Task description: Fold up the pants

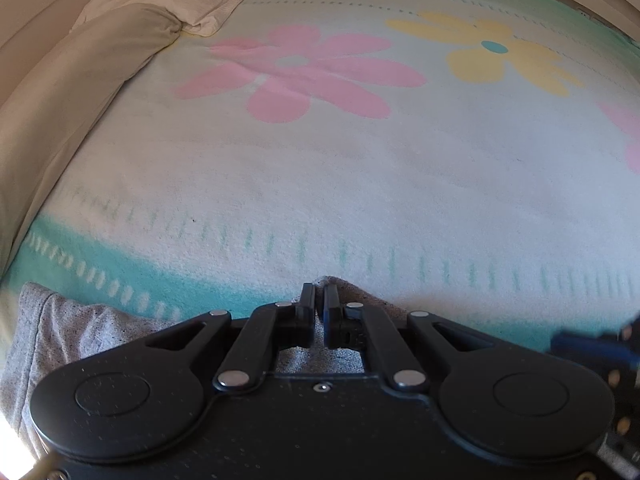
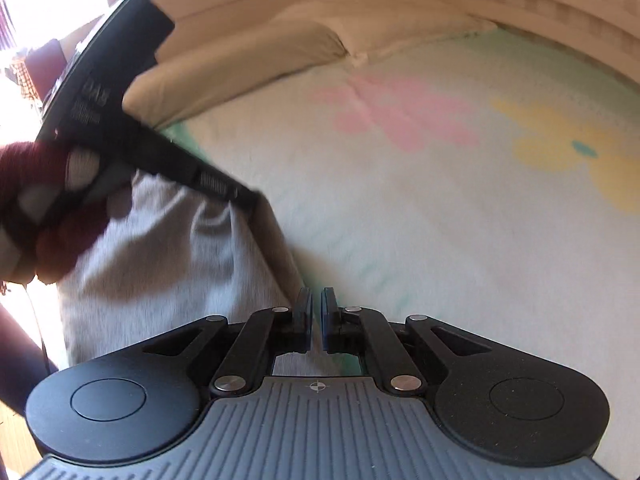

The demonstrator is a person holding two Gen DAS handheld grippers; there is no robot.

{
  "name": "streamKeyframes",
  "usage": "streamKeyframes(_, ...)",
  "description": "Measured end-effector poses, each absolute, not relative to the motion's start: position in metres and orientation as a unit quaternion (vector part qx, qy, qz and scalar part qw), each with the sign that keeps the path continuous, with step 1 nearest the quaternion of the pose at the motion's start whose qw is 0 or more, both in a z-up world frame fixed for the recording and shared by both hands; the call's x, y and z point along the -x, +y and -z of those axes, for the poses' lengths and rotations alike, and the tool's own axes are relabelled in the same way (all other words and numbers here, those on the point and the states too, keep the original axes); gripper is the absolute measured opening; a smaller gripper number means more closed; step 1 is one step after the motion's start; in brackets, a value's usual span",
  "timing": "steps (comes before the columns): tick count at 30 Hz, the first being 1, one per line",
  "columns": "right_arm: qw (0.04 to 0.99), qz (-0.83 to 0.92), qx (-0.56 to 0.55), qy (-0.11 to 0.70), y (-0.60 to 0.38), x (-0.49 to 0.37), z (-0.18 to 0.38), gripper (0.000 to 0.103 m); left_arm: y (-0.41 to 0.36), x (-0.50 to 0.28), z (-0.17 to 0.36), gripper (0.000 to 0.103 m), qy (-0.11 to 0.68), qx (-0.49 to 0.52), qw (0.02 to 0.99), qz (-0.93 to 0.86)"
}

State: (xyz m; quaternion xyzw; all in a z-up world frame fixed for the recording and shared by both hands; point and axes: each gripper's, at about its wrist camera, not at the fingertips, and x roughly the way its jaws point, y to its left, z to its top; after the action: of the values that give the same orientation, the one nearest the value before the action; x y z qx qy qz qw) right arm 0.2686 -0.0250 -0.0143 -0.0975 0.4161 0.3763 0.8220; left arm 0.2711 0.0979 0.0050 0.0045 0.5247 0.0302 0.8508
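The grey pants (image 1: 80,344) lie at the near edge of a bed, bunched at lower left in the left wrist view. My left gripper (image 1: 320,286) is shut on a raised peak of their fabric. In the right wrist view that left gripper (image 2: 250,200) lifts a corner of the grey pants (image 2: 160,260), which hang in folds beneath it. My right gripper (image 2: 317,294) sits at the right edge of the pants with its jaws nearly together and grey cloth pinched between them. Part of the right gripper (image 1: 592,344) shows at the far right of the left wrist view.
A flowered white and teal blanket (image 1: 360,180) covers the bed (image 2: 440,220). Beige pillows (image 1: 80,80) lie along the far left side (image 2: 248,56). A hand in a dark red sleeve (image 2: 24,168) holds the left gripper. A bright window glares at upper left.
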Motion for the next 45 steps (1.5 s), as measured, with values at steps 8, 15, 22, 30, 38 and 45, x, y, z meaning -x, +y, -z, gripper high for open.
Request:
streamKeyframes(8, 0.779, -0.437, 0.103, 0.438, 0.021, -0.296, 0.031, 0.005, 0.101, -0.270, -0.009, 0.005, 0.524, 0.002, 0.852, -0.025)
streamKeyframes(15, 0.730, -0.411, 0.186, 0.514, 0.005, -0.273, 0.053, 0.004, 0.104, -0.271, -0.008, 0.005, 0.525, 0.014, 0.851, -0.020)
streamKeyframes(22, 0.722, -0.365, 0.233, 0.539, -0.058, -0.224, 0.045, 0.004, 0.102, -0.270, -0.008, 0.005, 0.524, 0.011, 0.852, -0.021)
streamKeyframes(30, 0.755, -0.299, 0.225, 0.539, -0.126, -0.190, 0.041, 0.003, 0.099, -0.271, -0.006, 0.005, 0.524, 0.006, 0.851, -0.030)
streamKeyframes(38, 0.779, -0.252, 0.235, 0.524, -0.169, -0.161, 0.036, 0.000, 0.096, -0.275, -0.004, 0.005, 0.528, 0.003, 0.848, -0.040)
streamKeyframes(45, 0.792, -0.196, 0.248, 0.522, -0.217, -0.148, 0.034, 0.000, 0.096, -0.278, 0.000, 0.006, 0.532, 0.003, 0.845, -0.051)
